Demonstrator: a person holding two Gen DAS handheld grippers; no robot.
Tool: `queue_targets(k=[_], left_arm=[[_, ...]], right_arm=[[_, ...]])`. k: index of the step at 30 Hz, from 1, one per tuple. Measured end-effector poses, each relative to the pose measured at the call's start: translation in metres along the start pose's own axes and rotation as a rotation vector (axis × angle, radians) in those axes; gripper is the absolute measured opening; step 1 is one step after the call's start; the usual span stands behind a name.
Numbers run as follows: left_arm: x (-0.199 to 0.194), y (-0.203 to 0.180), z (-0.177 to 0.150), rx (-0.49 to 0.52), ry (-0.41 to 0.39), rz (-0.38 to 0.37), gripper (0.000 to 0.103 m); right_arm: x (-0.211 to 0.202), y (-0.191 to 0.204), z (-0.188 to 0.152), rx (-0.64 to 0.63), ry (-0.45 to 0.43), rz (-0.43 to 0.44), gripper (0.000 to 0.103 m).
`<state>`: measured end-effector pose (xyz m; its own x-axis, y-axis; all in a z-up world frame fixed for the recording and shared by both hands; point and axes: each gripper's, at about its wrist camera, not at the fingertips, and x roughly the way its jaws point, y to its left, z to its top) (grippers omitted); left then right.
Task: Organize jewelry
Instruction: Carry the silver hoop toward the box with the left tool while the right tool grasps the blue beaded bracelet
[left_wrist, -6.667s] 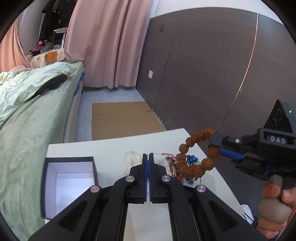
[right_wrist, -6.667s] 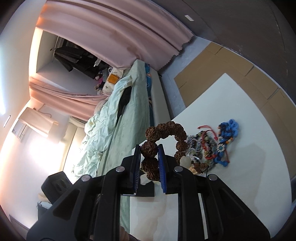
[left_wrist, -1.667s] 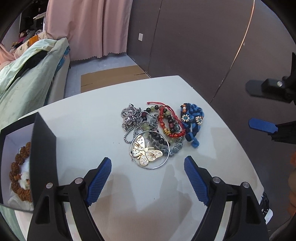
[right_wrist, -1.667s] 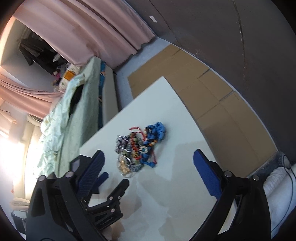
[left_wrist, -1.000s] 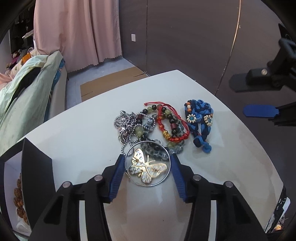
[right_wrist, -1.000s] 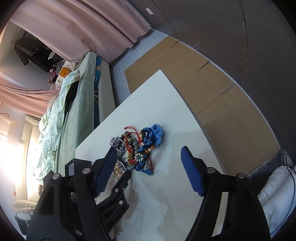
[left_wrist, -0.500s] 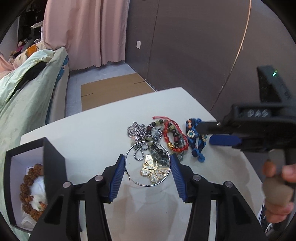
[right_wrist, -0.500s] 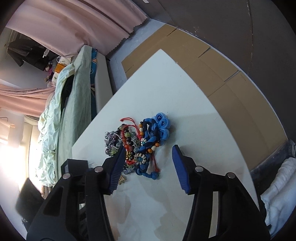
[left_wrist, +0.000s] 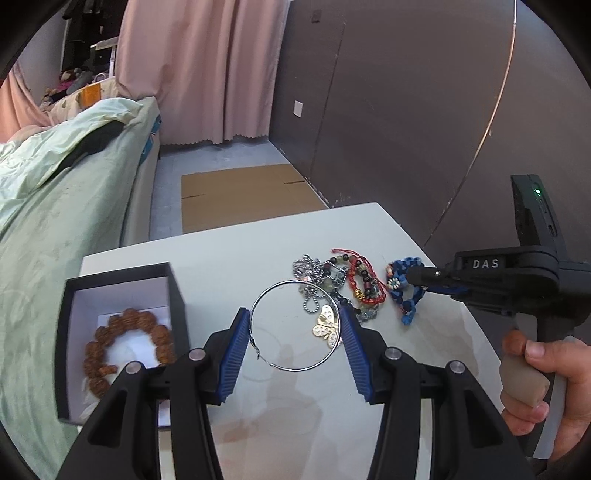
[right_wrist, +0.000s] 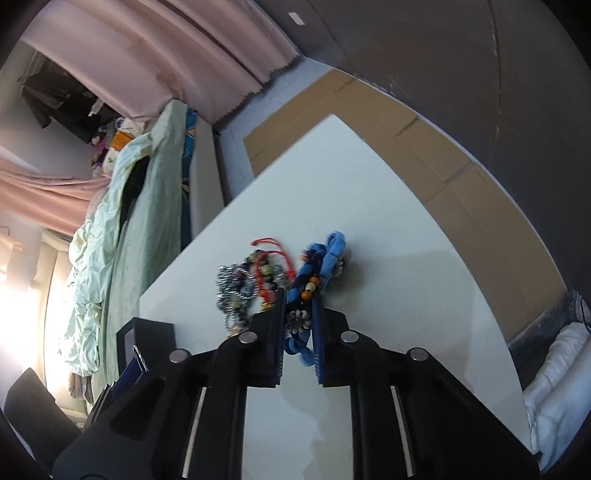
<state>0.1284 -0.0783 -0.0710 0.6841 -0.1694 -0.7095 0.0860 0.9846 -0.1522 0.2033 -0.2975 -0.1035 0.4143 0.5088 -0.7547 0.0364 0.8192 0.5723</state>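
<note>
My left gripper (left_wrist: 293, 314) is shut on a large silver hoop (left_wrist: 258, 306) that carries a gold butterfly charm (left_wrist: 327, 326), held above the white table (left_wrist: 221, 258). At the left stands an open black box (left_wrist: 177, 295) with a brown bead bracelet (left_wrist: 129, 339) inside. In the right wrist view my right gripper (right_wrist: 299, 299) is closing its jaws, and the blue pads squeeze a blue braided bracelet (right_wrist: 334, 247) that lies on the table. From the left wrist view that right gripper (left_wrist: 413, 275) reaches in from the right onto the blue bracelet (left_wrist: 400, 291).
A tangle of chains and red and dark bead bracelets (left_wrist: 340, 280) lies just left of the blue one. A person's hand (left_wrist: 535, 373) grips the right handle. A bed (left_wrist: 55, 221) runs along the table's left side, and cardboard (left_wrist: 240, 195) lies on the floor beyond.
My left gripper has risen and drawn back with the hoop, off the pile. My right gripper came down over the blue bracelet and its jaws narrowed onto it.
</note>
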Motion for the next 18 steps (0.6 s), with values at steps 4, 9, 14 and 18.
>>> queue_targets(k=[4, 9, 14, 18], left_arm=[[-0.014, 0.006, -0.001, -0.011, -0.018, 0.009, 0.048], [-0.03, 0.011, -0.005, -0.014, -0.034, 0.021, 0.048], [-0.044, 0.021, -0.006, -0.025, -0.051, 0.037, 0.048], [-0.054, 0.032, -0.007, -0.043, -0.058, 0.05, 0.048]], right_arm=[[-0.015, 0.011, -0.007, -0.027, -0.037, 0.041, 0.014], [-0.027, 0.022, -0.013, -0.046, -0.062, 0.082, 0.014], [-0.033, 0.035, -0.019, -0.07, -0.068, 0.123, 0.014], [-0.035, 0.047, -0.025, -0.093, -0.067, 0.153, 0.014]])
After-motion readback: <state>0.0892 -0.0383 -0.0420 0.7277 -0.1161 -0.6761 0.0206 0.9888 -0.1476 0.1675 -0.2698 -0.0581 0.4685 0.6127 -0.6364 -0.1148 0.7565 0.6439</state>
